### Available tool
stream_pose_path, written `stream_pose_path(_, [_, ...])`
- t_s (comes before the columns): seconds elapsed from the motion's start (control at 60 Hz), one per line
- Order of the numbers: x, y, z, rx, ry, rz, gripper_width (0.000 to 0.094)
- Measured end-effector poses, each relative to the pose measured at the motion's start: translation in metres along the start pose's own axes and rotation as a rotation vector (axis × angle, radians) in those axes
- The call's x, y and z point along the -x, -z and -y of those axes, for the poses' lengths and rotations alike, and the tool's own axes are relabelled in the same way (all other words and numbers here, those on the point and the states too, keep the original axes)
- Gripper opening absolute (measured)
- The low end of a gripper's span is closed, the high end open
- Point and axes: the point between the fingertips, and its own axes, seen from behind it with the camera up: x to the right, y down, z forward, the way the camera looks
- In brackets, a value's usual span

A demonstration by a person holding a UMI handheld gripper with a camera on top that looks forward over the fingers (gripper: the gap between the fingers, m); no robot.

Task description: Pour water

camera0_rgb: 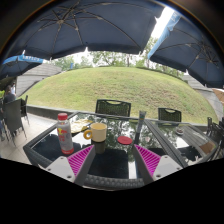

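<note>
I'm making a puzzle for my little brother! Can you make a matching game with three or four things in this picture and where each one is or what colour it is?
Things:
1. bottle
2. cup
3. umbrellas
4. chair

Descriptions:
A. dark, spread overhead
B. has a red cap, stands on the glass table beyond the left finger
C. pale, stands on the table just ahead of the claw
D. black, at the far side of the table, in front of the grass

Pairs: 1-B, 2-C, 3-A, 4-D
</note>
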Motion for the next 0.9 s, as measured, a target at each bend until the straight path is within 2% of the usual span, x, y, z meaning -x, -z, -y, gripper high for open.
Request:
stream_pose_path(0.033, [-0.002, -0.025, -0.001, -0.003, 0.005, -0.012, 0.0827])
stream_pose_path(0.05, [-0.003, -0.002, 0.001, -0.002, 0.004, -0.017, 0.0827])
stream_pose_path(0.083, [-0.005, -0.003, 0.002, -0.005, 0.011, -0.03, 0.0826])
stream_pose_path(0.1, [-0.004, -0.027, 0.0, -0.008, 0.015, -0.034, 0.0825])
stream_pose_path(0.15, [-0.004, -0.011, 0.001, -0.003, 0.026, -0.039, 0.0825])
stream_pose_path(0.3, [0.0, -0.026, -0.002, 0.014, 0.047, -0.025, 0.0825])
stream_pose_path(0.4, [0.022, -0.043, -0.003, 0.013, 0.049, 0.017, 0.0827])
stream_pose_path(0.7, [0.156, -0.089, 0.004, -0.027, 0.043, 0.261, 0.0821])
stream_pose_path(0.9, [0.195, -0.155, 0.016, -0.078, 0.014, 0.213, 0.0823])
